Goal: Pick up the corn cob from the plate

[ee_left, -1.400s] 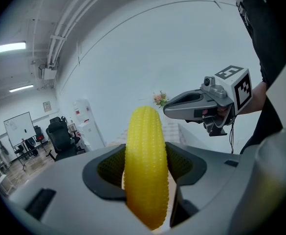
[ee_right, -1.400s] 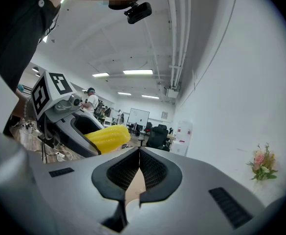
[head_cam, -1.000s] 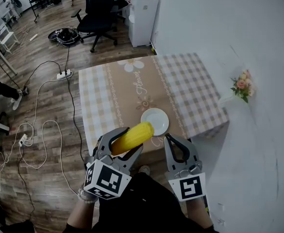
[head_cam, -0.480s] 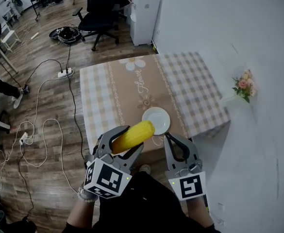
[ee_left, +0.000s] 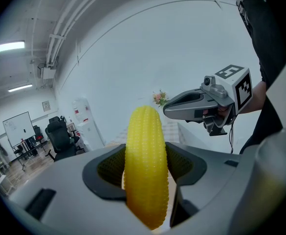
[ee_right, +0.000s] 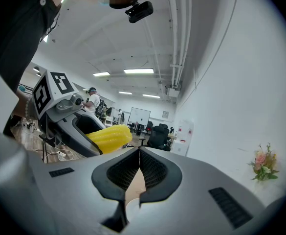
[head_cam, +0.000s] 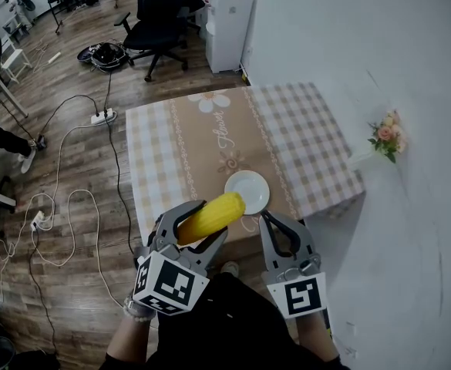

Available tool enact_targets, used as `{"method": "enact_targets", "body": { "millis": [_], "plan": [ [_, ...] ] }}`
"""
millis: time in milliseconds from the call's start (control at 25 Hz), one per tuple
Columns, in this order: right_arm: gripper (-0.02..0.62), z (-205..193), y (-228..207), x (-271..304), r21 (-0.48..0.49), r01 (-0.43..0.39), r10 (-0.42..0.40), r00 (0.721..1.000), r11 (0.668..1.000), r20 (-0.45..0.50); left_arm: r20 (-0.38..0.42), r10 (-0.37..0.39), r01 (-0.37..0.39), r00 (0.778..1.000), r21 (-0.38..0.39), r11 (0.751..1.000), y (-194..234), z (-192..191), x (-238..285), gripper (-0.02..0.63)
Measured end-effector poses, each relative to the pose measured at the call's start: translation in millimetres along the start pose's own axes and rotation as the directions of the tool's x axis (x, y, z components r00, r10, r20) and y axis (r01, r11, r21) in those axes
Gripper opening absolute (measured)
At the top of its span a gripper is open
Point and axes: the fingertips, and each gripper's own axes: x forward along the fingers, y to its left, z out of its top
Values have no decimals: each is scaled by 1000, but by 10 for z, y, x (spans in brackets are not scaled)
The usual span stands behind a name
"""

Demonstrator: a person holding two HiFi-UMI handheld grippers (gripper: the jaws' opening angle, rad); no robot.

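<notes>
Nothing really budged in the last second: the left gripper was still clamped on the corn cob, hanging in the air clear of the bare plate, while the right gripper stayed pinched together on nothing, so pickup looked done.

corn cob: yellow, bumpy all over, a little shiny.
plate: white, smooth, glossy.
table: covered with soft, matt checked cloth.
floor: wood boards, smooth, a bit shiny.
left gripper: grey plastic, smooth, matt.
right gripper: the same smooth, matt grey plastic.
fingers: black pads, rough, with a fine grid of tiny bumps.
</notes>
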Motion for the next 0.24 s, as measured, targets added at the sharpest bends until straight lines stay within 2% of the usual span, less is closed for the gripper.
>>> {"method": "enact_targets", "body": {
  "millis": [240],
  "plan": [
    [41, -5, 2, 14, 4, 1, -1, 1000, 1000, 0, 0, -5, 5, 1000, 1, 1000, 0, -6, 15, 250]
  ]
}}
